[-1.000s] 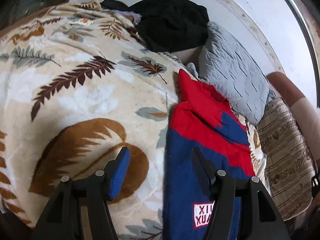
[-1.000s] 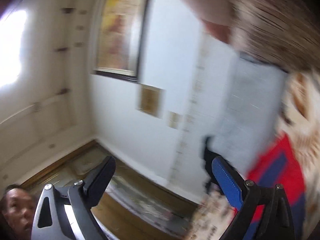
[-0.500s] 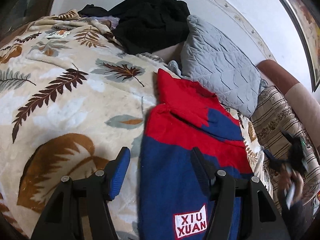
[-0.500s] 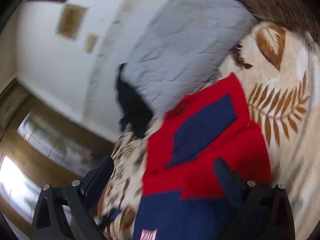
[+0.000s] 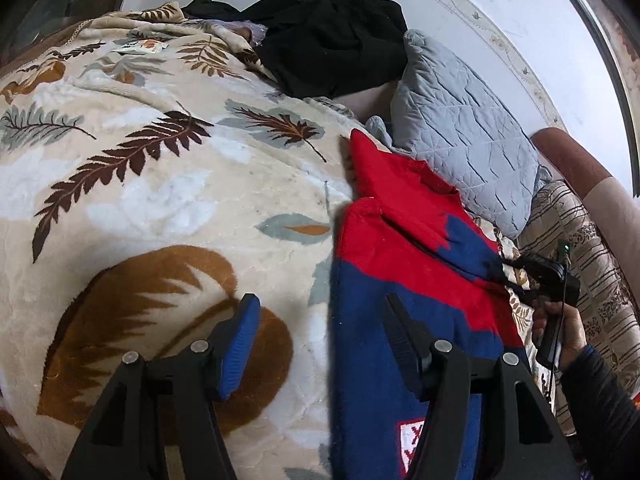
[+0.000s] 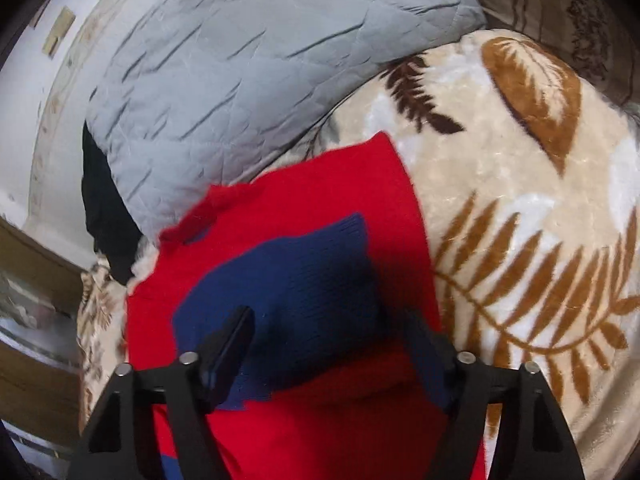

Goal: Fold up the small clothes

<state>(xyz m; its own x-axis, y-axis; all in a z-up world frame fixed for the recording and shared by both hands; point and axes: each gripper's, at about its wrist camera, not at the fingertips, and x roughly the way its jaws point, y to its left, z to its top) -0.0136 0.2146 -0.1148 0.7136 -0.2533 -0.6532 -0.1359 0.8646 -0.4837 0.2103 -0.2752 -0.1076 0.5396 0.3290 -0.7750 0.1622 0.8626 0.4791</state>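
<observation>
Sweater (image 6: pixel 332 216) in red and navy lies flat on the leaf-print blanket (image 5: pixel 160 184); right gripper (image 6: pixel 332 344), jaws just narrowing, straddles its navy sleeve; left gripper (image 5: pixel 320 340), spread, brackets its edge.

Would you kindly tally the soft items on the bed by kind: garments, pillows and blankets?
Garments: 2, the red and navy sweater and the black garment.
Pillows: 2, the grey quilted pillow and the striped pillow.
Blankets: 1, the leaf-print blanket.
Total: 5.
</observation>
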